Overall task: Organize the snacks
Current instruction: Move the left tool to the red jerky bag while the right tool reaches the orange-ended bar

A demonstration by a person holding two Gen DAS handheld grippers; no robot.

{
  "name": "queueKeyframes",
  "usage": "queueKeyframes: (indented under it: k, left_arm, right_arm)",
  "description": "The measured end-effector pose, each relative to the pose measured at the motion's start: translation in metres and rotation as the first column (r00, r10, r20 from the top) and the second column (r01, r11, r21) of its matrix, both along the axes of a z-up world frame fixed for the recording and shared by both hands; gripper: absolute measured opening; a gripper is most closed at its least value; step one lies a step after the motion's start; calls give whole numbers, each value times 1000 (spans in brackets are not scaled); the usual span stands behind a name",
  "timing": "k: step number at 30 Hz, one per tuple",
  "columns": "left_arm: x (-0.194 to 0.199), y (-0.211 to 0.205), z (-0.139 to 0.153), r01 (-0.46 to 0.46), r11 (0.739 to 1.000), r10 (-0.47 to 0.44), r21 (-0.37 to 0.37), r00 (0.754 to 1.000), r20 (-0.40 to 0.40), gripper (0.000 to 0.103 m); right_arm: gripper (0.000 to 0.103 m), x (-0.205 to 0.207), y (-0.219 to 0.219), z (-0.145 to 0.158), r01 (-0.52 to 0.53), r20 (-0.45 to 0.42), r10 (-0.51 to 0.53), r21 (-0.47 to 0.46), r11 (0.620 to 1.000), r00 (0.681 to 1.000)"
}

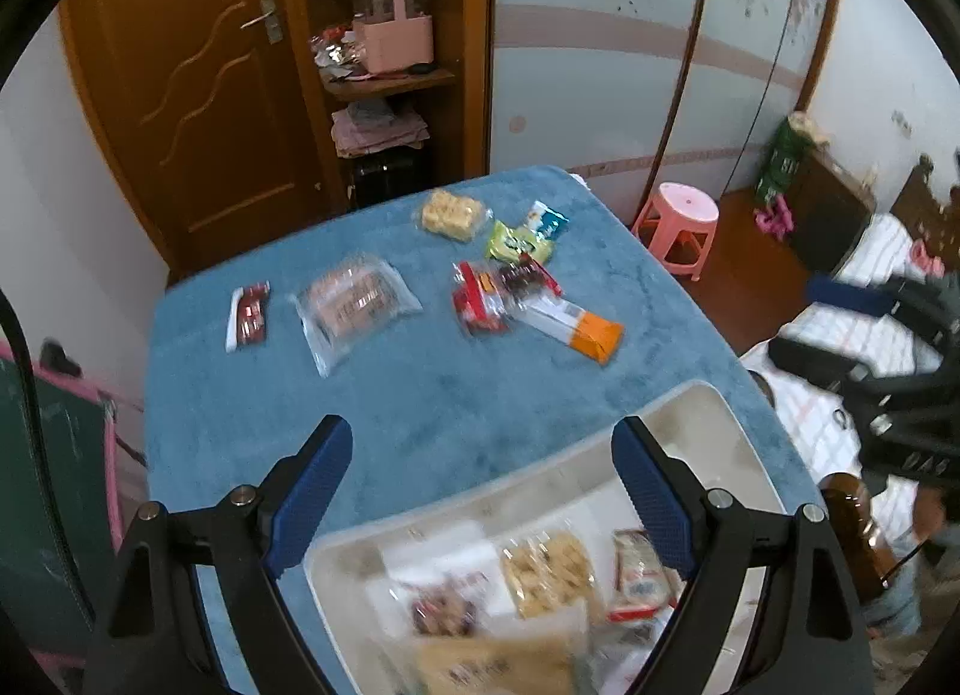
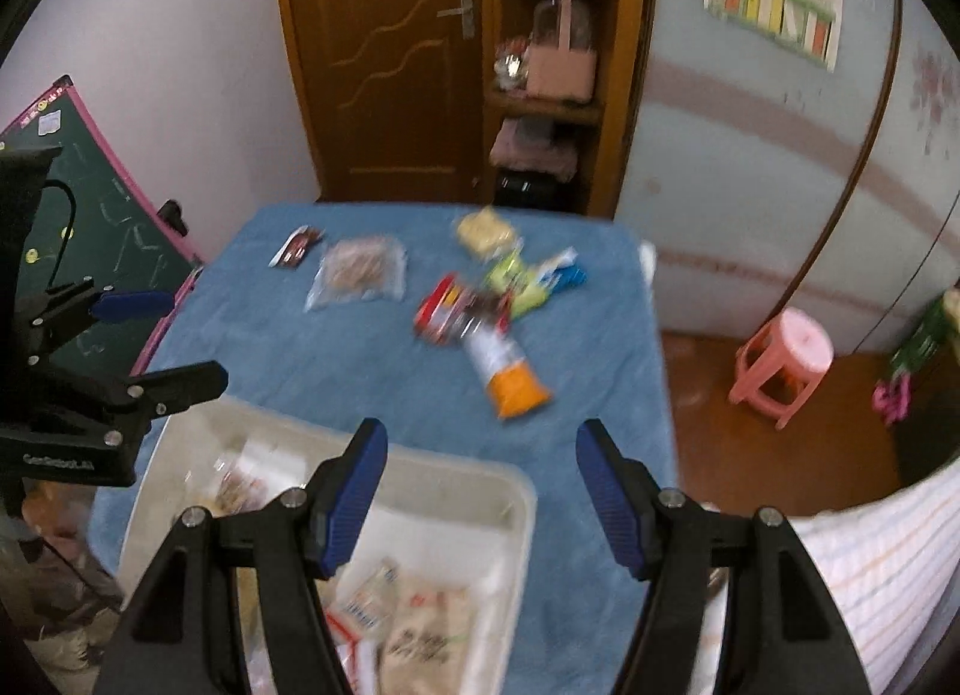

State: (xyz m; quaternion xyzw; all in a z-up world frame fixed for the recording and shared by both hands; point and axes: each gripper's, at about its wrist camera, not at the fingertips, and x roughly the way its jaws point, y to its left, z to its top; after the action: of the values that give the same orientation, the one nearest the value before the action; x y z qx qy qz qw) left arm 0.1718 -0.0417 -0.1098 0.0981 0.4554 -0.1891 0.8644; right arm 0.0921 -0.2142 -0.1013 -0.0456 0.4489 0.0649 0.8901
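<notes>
Both claws, left claw [image 1: 480, 491] and right claw [image 2: 477, 491], hung released above the bin [image 1: 690, 395] (snacks [image 1: 360, 305] awaited on the counter [image 1: 420, 395]).

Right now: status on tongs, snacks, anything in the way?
Left tongs and right tongs open, empty. White bin partly filled; loose snacks on blue cloth. Nothing in the way.

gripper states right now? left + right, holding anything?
Left gripper: open, nothing between the jaws, above the white bin.
Right gripper: open, empty, above the blue cloth by the bin's edge.
</notes>
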Motion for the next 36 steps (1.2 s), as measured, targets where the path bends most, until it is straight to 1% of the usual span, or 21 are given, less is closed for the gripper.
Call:
queueKeyframes:
  k: [3,4,8,9,12,15,16,19,22,24,26,30,34,36]
  left_arm:
    - [28,-7,6,2,1000,-1,28,1000,-6,88]
    - [44,-10,9,-6,999,7,35,1000,-12,88]
    - [92,-15,5,-47,997,50,67,998,-33,88]
    - [101,-18,3,-50,996,53,71,998,-44,88]
    - [136,-30,-17,-43,996,52,74,991,-127,88]
    - [157,-42,-39,-38,995,52,90,984,-169,88]
    - [165,-48,-51,-34,995,51,96,983,-178,88]
    - [180,-62,-76,-22,993,47,116,975,-216,88]
    - [191,-74,-97,-10,989,42,150,976,-216,88]
    - [196,-80,-105,9,989,24,148,975,-223,88]
    - [197,-86,-113,50,988,-15,148,973,-232,88]
    - [192,-97,-124,135,970,-87,203,970,-226,88]
    - [190,-100,-131,174,956,-117,237,965,-235,88]
    - [191,-101,-134,179,950,-119,256,965,-233,88]
  right_arm:
    - [66,24,-6,11,-7,30,8,-46,999,1000]
    - [66,31,-7,13,-8,33,10,-58,998,999]
    - [66,67,-17,15,1,21,1,-82,997,1000]
    - [66,77,-20,14,-2,10,3,-76,997,1000]
    - [66,107,-26,6,-16,-31,14,-71,997,999]
    - [66,133,-25,-18,-65,-88,59,-73,995,994]
    - [66,138,-24,-25,-84,-107,76,-70,994,991]
    - [66,157,-26,-62,-122,-185,111,-48,991,976]
    - [66,166,-28,-95,-138,-242,126,-34,990,962]
    - [66,170,-30,-116,-147,-275,136,-21,989,952]
    - [66,171,-30,-131,-162,-294,156,4,987,943]
    - [66,172,-24,-155,-189,-320,193,46,981,928]
    - [66,177,-15,-178,-197,-348,212,78,977,913]
    - [66,180,-10,-186,-200,-355,215,80,977,910]
